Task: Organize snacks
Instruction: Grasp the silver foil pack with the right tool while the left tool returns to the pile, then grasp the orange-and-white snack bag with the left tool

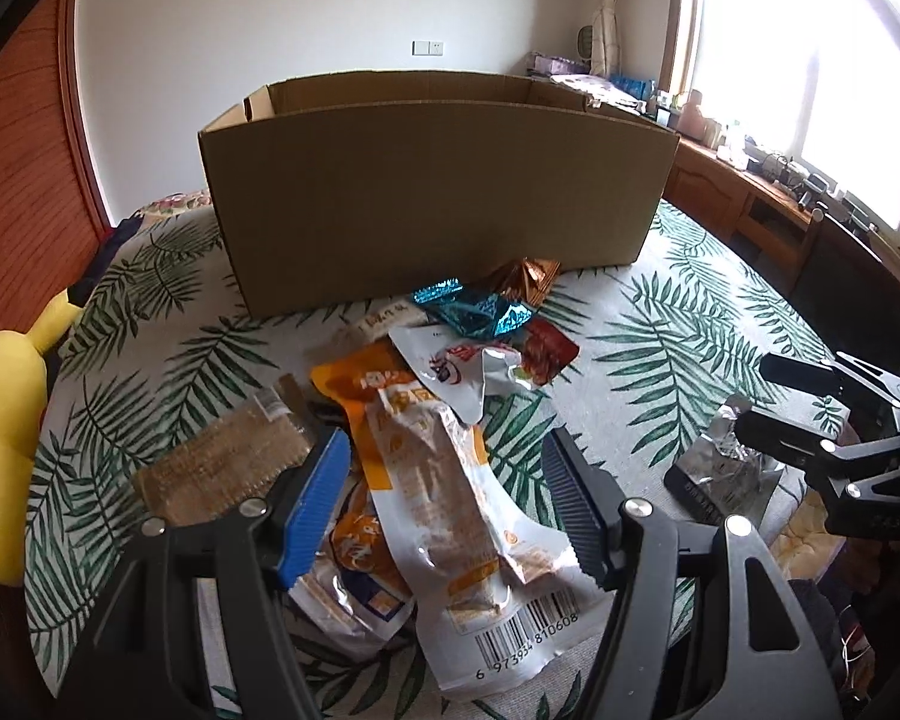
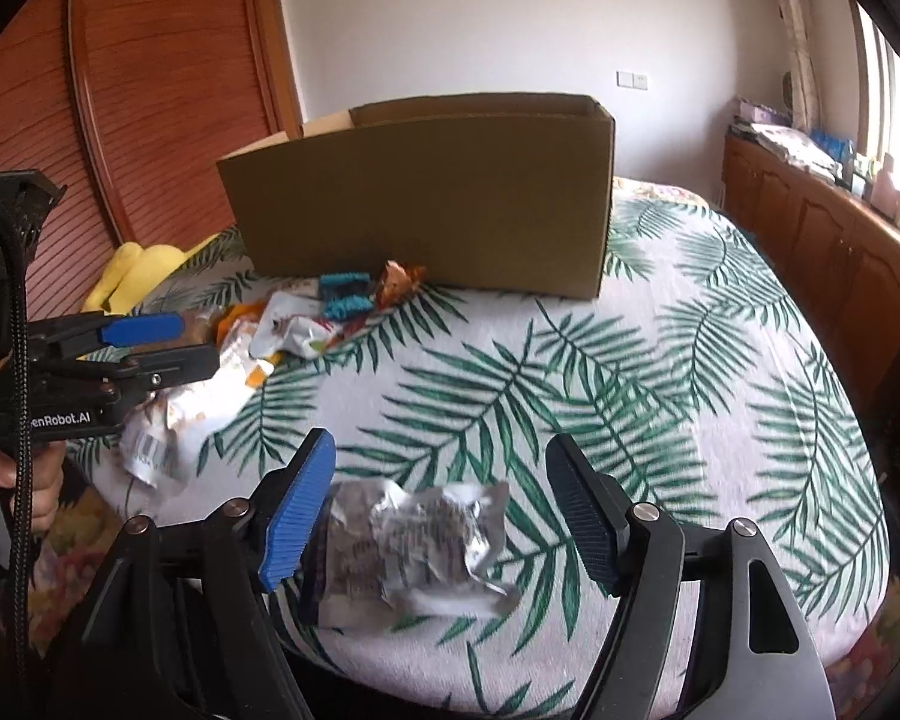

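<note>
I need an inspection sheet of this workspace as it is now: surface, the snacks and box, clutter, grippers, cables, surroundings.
Surface: leaf-print cloth, mostly bare on its right half.
Job's things: cardboard box open at the top; snack pile in front of it; one silver packet lies apart.
Clutter: yellow plush toy at the left edge.
Grippers: left gripper open over the pile; right gripper open, silver packet between its jaws, no pads pressing.
Cables: black braided cable along the left gripper.
Surroundings: wooden sliding door, window, wooden cabinet.
</note>
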The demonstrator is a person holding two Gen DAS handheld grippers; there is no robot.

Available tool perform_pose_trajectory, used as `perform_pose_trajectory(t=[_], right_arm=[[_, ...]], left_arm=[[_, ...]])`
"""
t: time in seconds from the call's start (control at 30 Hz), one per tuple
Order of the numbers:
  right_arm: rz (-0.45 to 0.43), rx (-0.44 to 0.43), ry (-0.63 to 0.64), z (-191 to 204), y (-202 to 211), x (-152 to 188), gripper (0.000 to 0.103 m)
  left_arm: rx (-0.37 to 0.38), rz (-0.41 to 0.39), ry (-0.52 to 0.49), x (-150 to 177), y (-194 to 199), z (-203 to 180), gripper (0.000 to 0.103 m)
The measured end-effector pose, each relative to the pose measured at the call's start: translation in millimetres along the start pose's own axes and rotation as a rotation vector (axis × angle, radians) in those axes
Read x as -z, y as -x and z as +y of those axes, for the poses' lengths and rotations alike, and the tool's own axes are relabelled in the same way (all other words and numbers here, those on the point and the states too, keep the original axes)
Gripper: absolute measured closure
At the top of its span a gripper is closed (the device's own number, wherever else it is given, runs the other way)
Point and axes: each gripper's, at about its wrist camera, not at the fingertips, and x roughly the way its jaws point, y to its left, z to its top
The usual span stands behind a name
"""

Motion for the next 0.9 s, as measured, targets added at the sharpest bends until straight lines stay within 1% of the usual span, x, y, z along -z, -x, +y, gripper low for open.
perform_pose_trajectory(t=[0.27,0.47,0.6,0.83,0.9], right_arm=[[0.022,-0.004,-0.004,-1.3,-1.9,13.0,0.027],[0.028,0.009,-0.005,-0.3,-2.8,18.0,0.025],[0.036,0.005,-0.005,1.1,-4.4,20.6,0.024],[0.05,0.021,0.021,8.2,-11.7,26.3,0.023],[0.048,0.032,0.032,10.2,-13.2,28.1,0.019]], left_arm=[[-0.01,0.036,0.014,2.7,-12.4,-1.0,0.036],[-0.028,0.057,0.012,3.0,-22.4,-2.0,0.036],[-0.018,0.066,0.025,1.7,-24.8,-0.5,0.036],[-0.053,0.073,0.002,3.8,-31.6,-5.3,0.036],[-0.057,0.074,0.01,3.3,-33.4,-5.3,0.036]])
